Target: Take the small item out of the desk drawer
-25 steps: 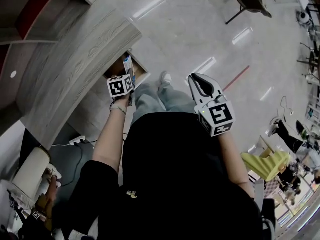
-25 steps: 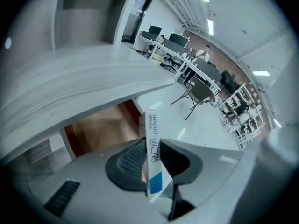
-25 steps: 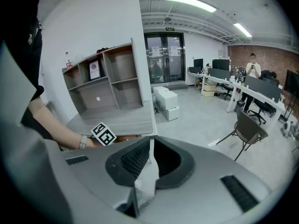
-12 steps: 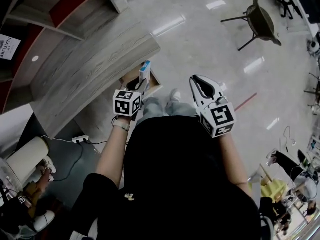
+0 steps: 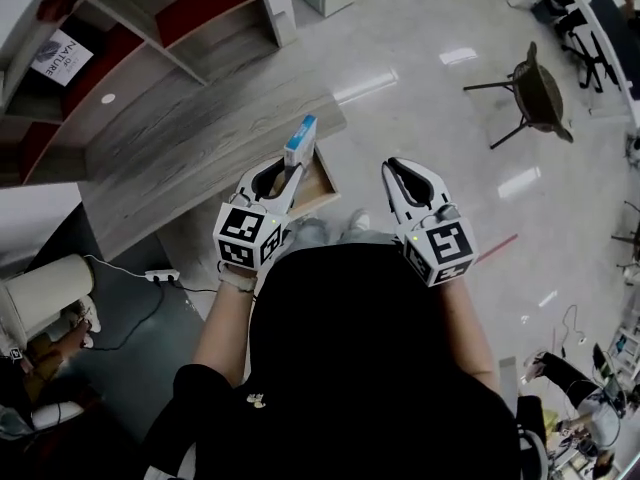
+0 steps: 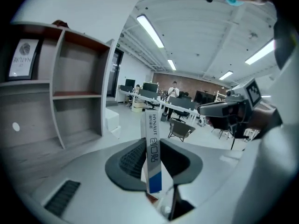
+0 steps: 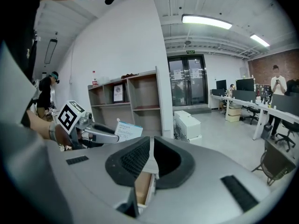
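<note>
Head view, left to right. Shelf unit at far left, with a grey wood-grain desk beside it. Left gripper sits over the desk's near edge, pads pinching the lower end of a small blue-and-white box. Box stands upright out of the jaws, clear of the drawer. Drawer is open just right of that gripper, wooden inside showing. Right gripper is near, pads pressed together, nothing between them. Chair is well apart on the floor, far right.
</note>
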The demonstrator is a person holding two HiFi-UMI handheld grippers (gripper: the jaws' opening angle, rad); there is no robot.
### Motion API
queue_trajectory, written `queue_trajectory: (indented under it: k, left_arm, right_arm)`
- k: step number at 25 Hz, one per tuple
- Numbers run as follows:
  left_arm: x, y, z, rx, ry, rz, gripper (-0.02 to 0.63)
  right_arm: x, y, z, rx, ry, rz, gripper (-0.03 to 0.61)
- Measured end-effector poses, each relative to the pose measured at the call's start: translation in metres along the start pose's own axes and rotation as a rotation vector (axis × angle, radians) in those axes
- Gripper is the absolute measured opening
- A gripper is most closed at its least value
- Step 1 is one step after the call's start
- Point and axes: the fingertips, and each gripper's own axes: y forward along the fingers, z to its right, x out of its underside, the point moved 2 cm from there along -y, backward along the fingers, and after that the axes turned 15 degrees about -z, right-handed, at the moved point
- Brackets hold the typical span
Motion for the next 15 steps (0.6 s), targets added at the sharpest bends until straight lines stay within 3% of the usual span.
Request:
queue_trajectory:
  k: [9,15]
  left_arm:
    - [-0.055,-0.077,0.015,-0.077,0.045,0.203,0.098]
    - [-0.072,-0.113,0.015,-0.129,0.039,0.3,0.098]
  right_arm:
    - [-0.06,-0.018,-0.025,-0.046,-0.088,0.098,0.02]
    - [-0.08,-0.025,-0.04,-0.108,-0.125,0.132,0.02]
